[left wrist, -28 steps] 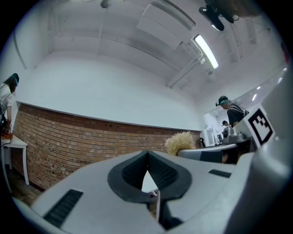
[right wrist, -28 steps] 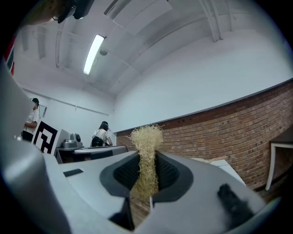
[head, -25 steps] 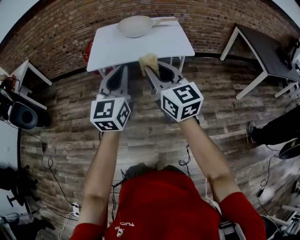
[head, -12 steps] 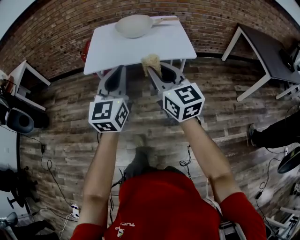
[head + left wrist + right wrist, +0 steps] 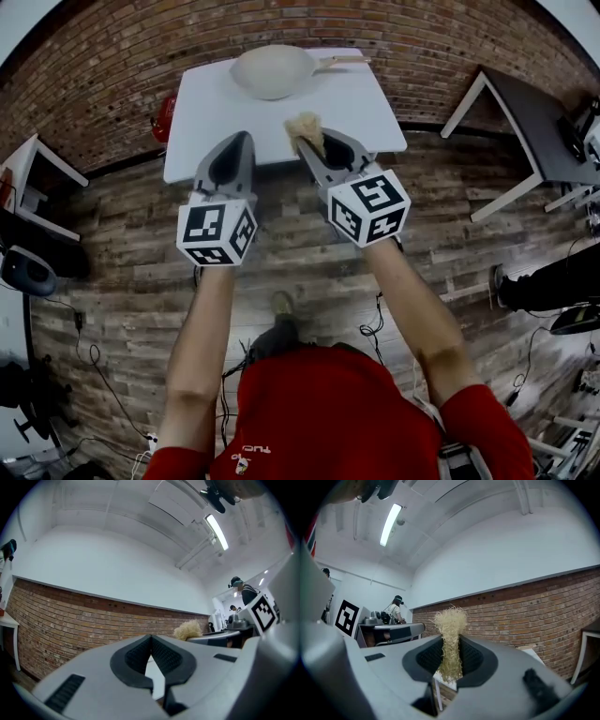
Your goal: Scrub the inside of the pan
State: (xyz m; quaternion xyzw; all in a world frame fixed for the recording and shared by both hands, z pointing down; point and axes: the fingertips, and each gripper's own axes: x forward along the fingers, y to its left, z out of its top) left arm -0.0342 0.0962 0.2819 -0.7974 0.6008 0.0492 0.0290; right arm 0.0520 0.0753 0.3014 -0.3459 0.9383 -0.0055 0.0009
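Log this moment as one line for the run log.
left gripper: shut, empty | right gripper: shut on scrubber | pan: on table, untouched | scrub: not started

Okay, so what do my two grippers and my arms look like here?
The left gripper and the right gripper are light grey plastic wedges. Each tapers to two jaws lined with dark ribbed pads. Each carries a white cube at its rear, printed with black square markers. No cables show on them. The person wears a red top with short sleeves.
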